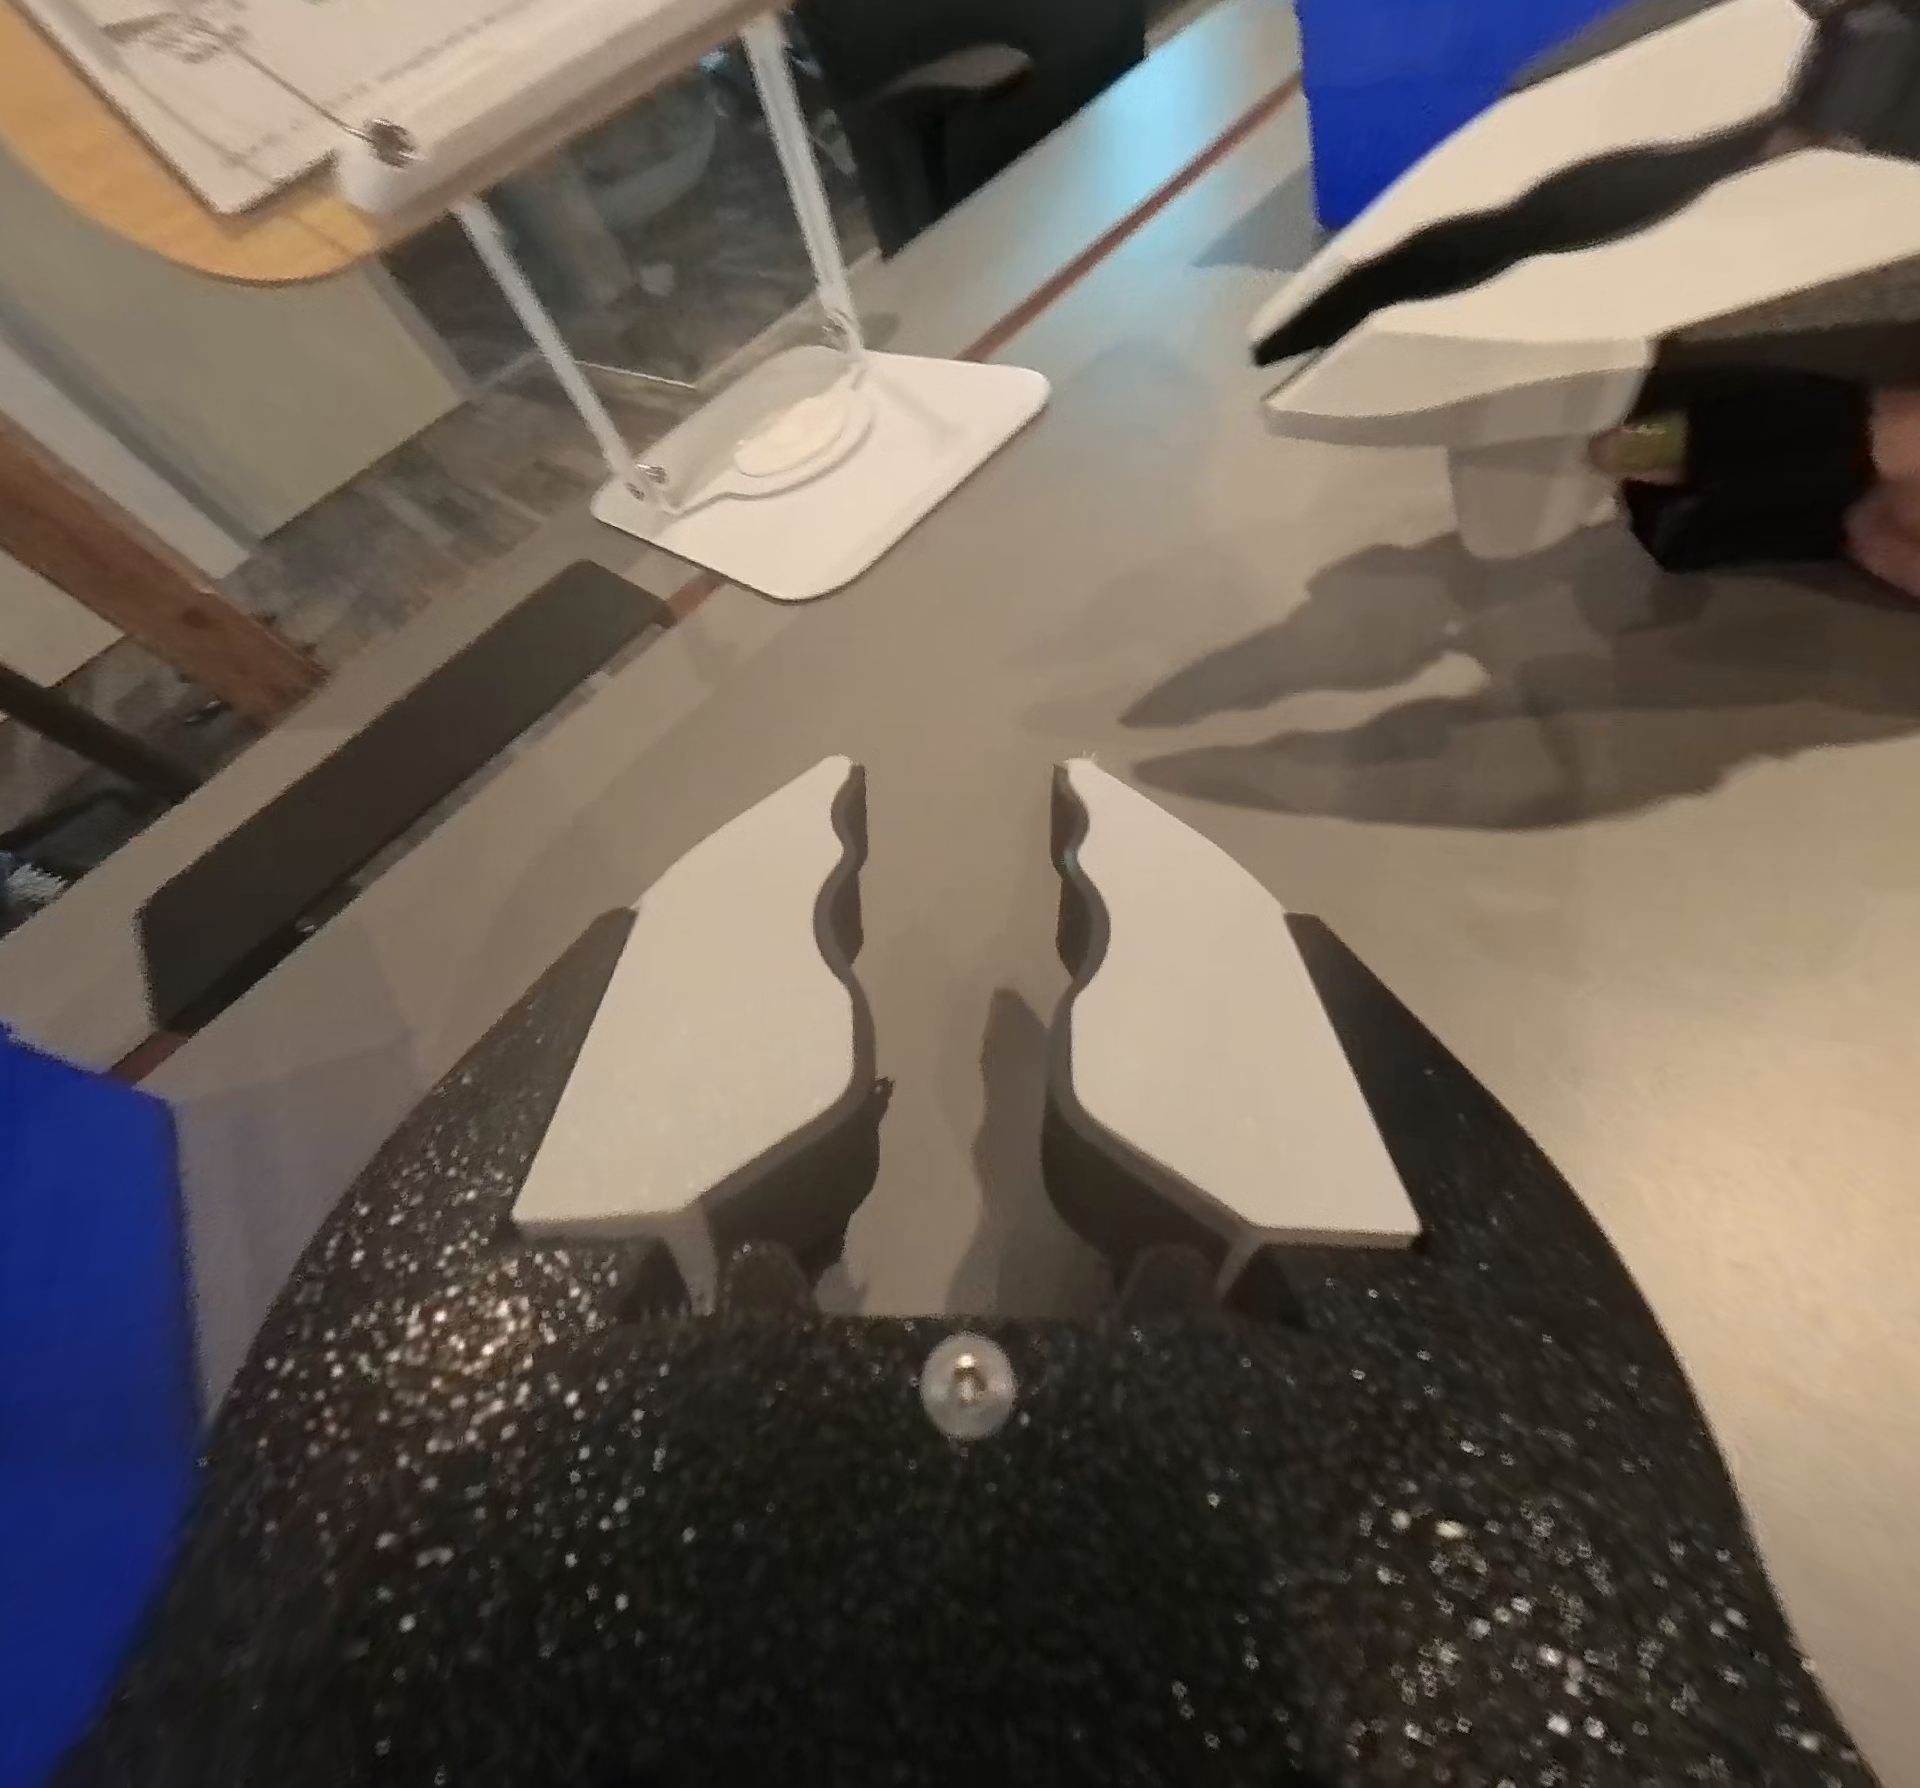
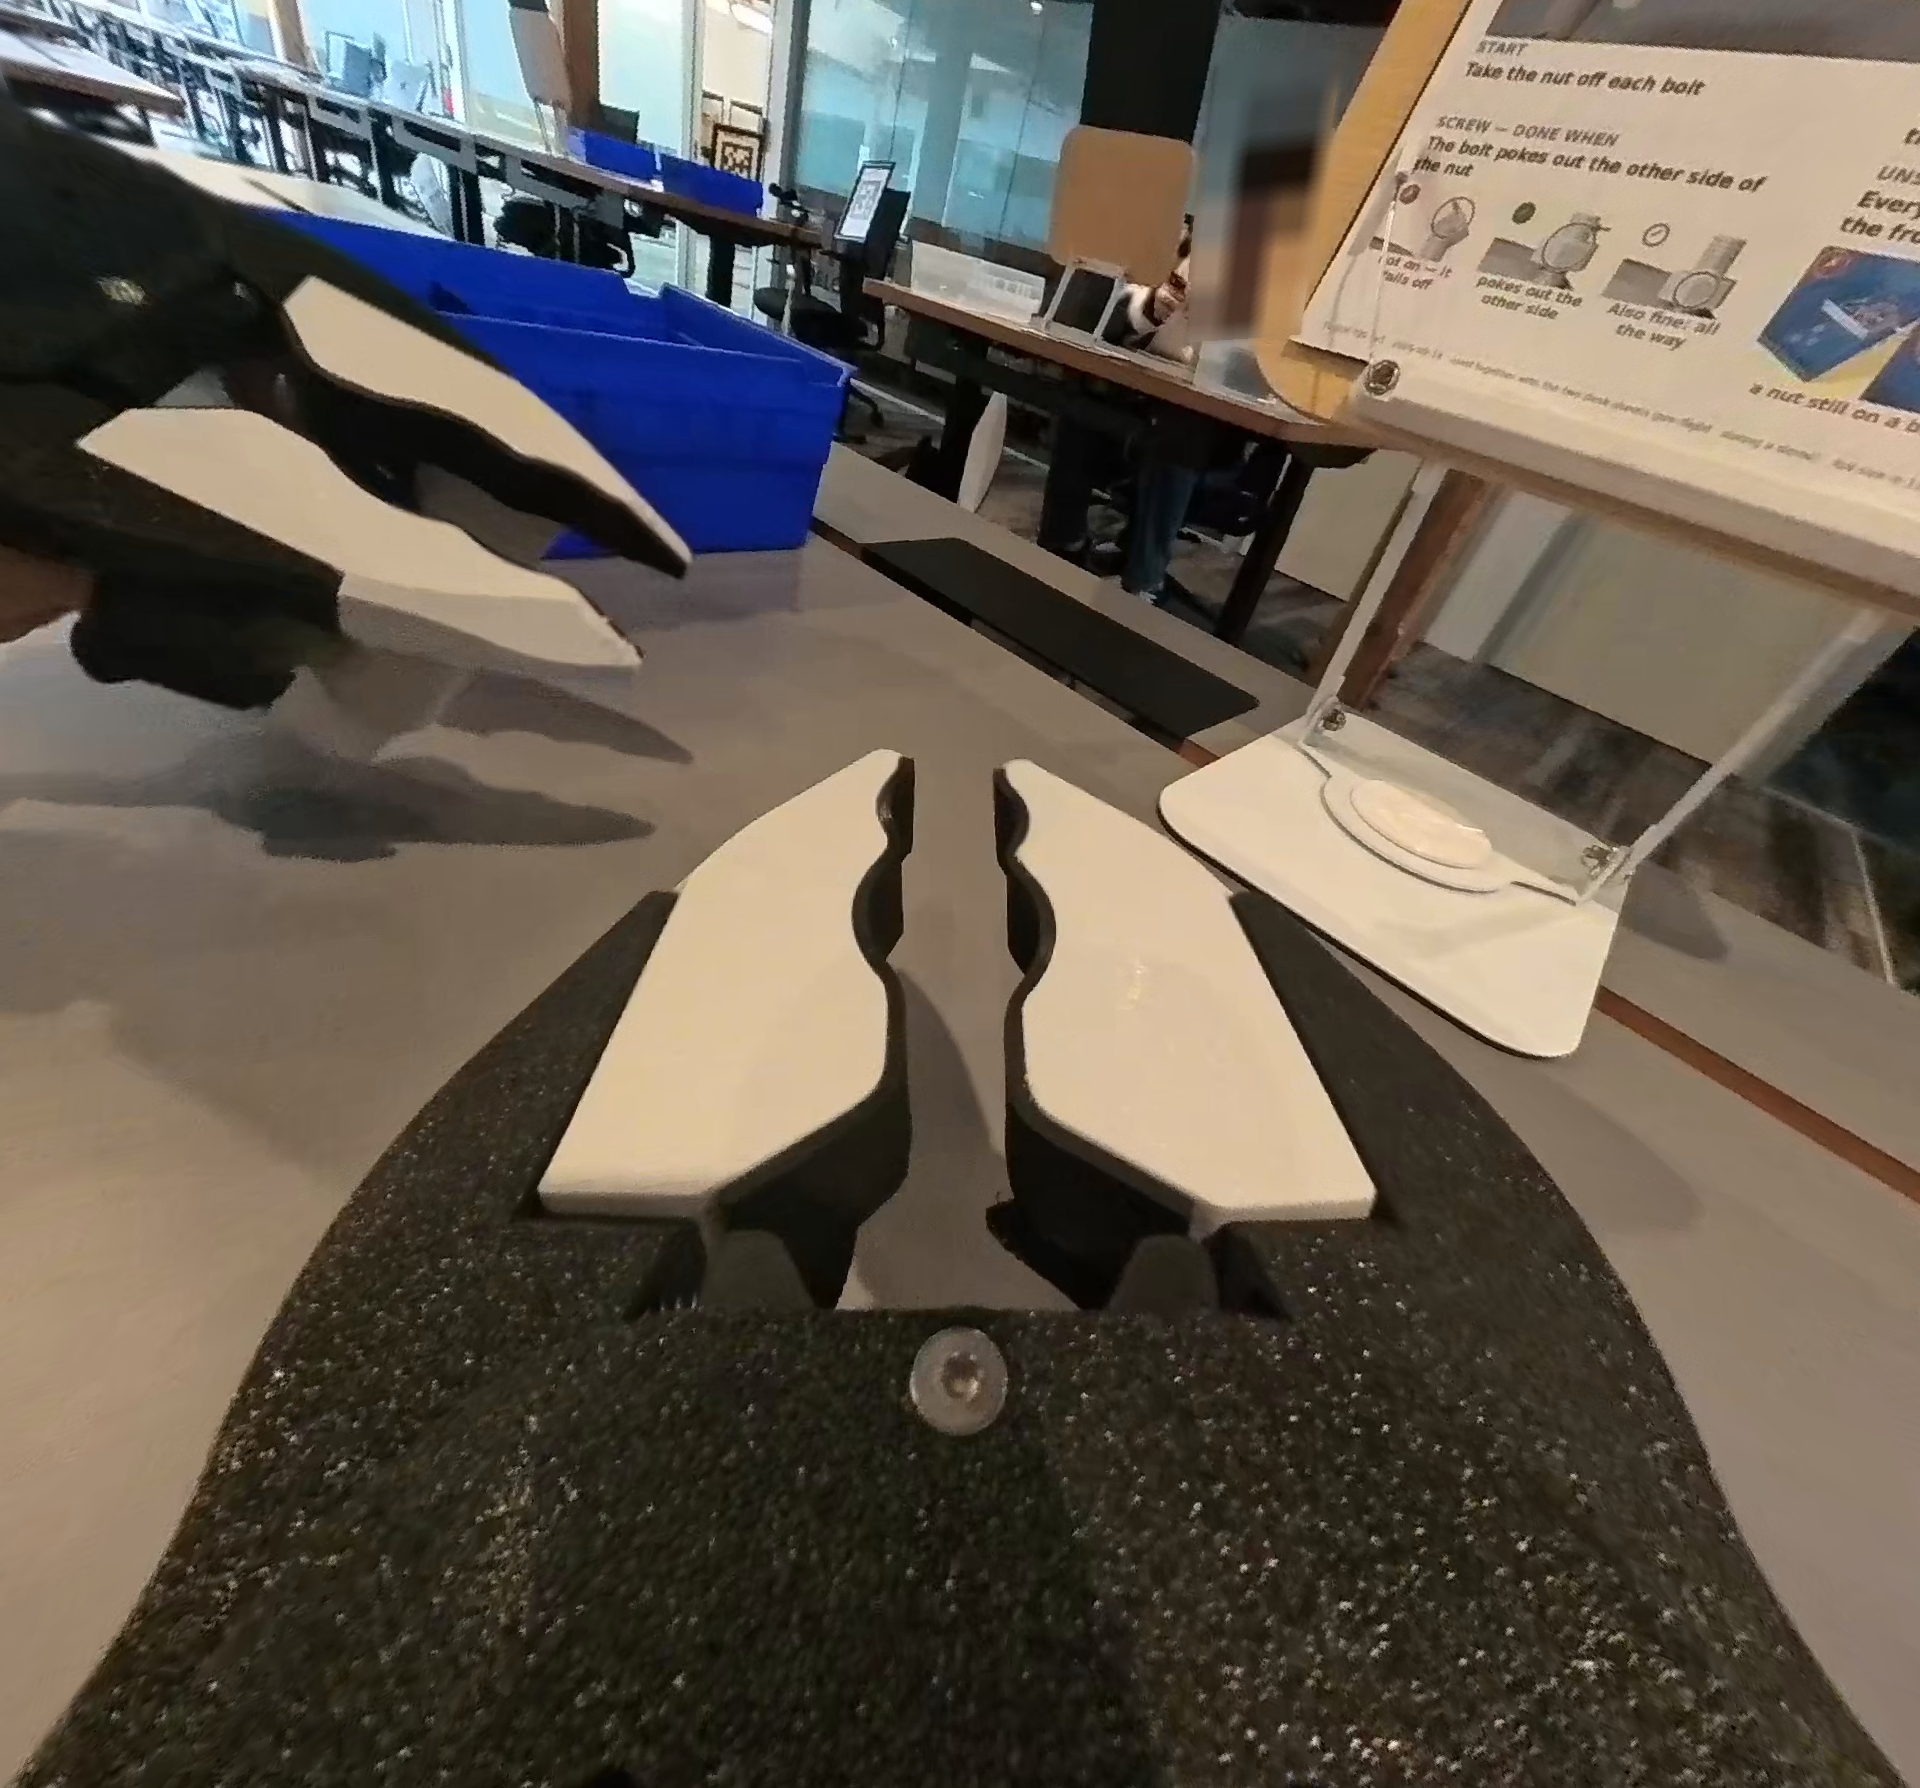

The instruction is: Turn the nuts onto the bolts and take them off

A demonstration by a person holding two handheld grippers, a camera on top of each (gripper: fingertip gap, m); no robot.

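No nut or bolt shows in either view. My left gripper (image 1: 958, 770) hovers low over the grey table (image 1: 1351, 959), its white fingers apart with nothing between them. It also shows at the left of the right wrist view (image 2: 644, 604), jaws apart. My right gripper (image 2: 951, 767) is over the same table (image 2: 260, 1011), its fingers a narrow gap apart and empty. In the left wrist view the right gripper (image 1: 1270, 377) is at the upper right, held by a gloved hand (image 1: 1756, 491), pointing left.
A blue bin (image 2: 675, 388) stands behind the left gripper, and blue bin walls show at the top right (image 1: 1455, 24) and lower left (image 1: 83, 1323). An instruction board (image 2: 1662, 180) on a white stand base (image 2: 1403, 886) (image 1: 831, 471) is at the table's far edge, beside a black strip (image 2: 1060, 637). About 10 cm separates my left fingertips from my right.
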